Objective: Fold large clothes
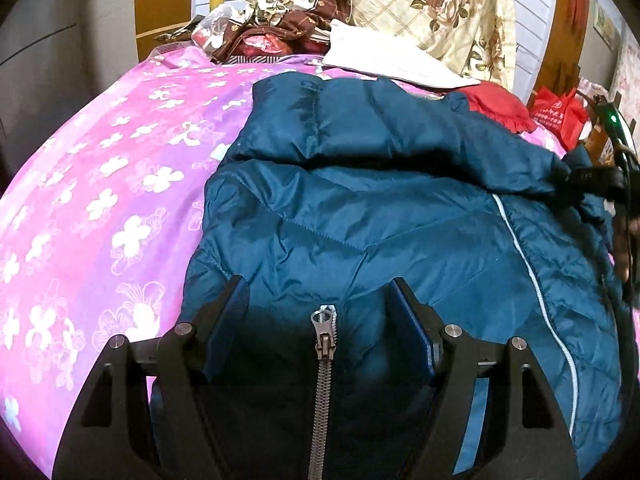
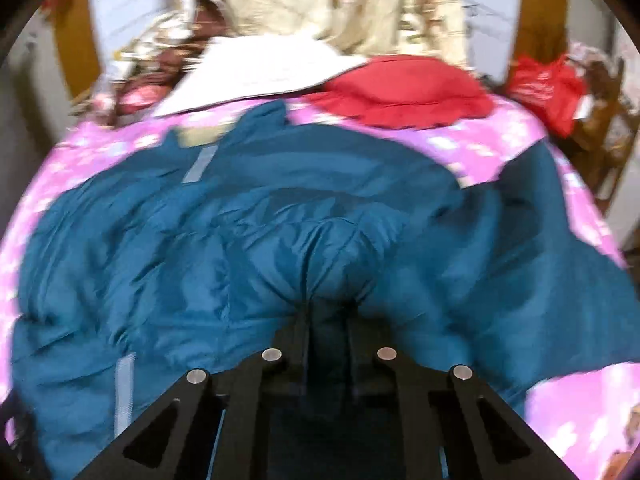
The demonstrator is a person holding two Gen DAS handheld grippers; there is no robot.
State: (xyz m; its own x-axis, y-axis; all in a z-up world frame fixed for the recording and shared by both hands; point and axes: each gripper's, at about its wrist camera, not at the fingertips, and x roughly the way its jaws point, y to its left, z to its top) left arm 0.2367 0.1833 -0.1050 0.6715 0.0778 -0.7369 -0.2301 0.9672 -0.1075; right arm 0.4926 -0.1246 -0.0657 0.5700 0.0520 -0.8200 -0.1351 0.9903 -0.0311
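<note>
A large teal padded jacket lies on a bed with a pink flowered sheet. Its grey zipper runs between the fingers of my left gripper, which is open over the jacket's near edge. In the blurred right wrist view the jacket is bunched up, and my right gripper is shut on a fold of it. The right gripper also shows at the right edge of the left wrist view, holding the jacket's fabric.
At the head of the bed lie a white folded cloth, a red cloth, a cream flowered quilt and brown patterned bedding. A red bag sits beside the bed at the right. A wooden headboard stands behind.
</note>
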